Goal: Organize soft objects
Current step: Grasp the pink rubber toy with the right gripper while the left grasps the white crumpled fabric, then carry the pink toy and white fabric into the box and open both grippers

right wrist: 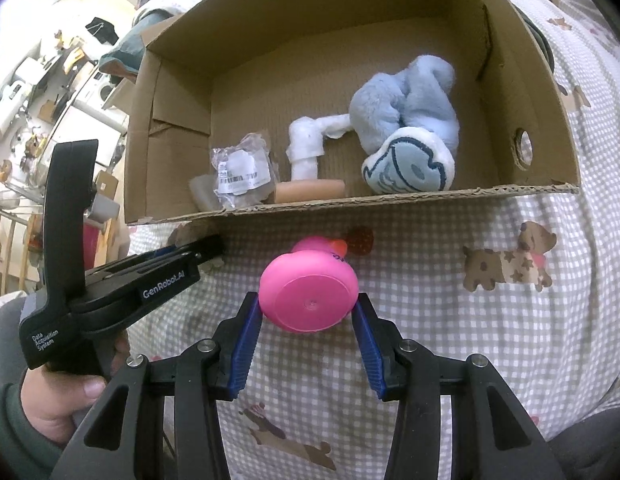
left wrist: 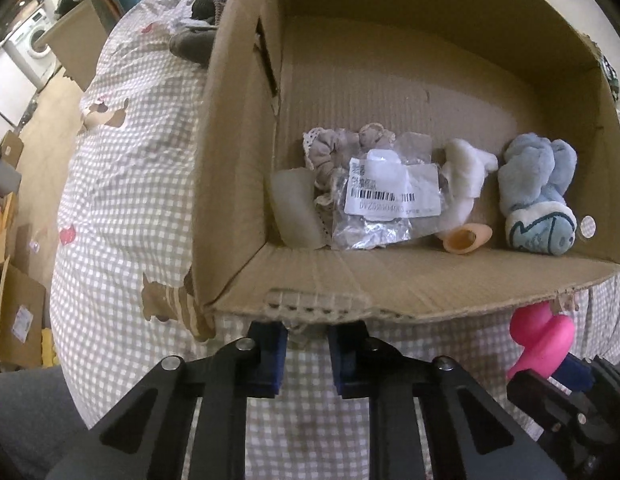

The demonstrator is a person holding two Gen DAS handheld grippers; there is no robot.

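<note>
"GenRobot.AI" left gripper (right wrist: pixel 213 246) pinching box (right wrist: pixel 390 198) edge; right gripper (right wrist: pixel 307 316) clamped around pink duck (right wrist: pixel 310 296).

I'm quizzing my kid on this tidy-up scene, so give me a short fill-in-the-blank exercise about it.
1. The right gripper is shut on a pink rubber ____.
2. The blue plush toy lies inside the cardboard ____.
3. The box rests on a ____ checked bedspread.

Missing words: duck; box; grey-and-white
</note>
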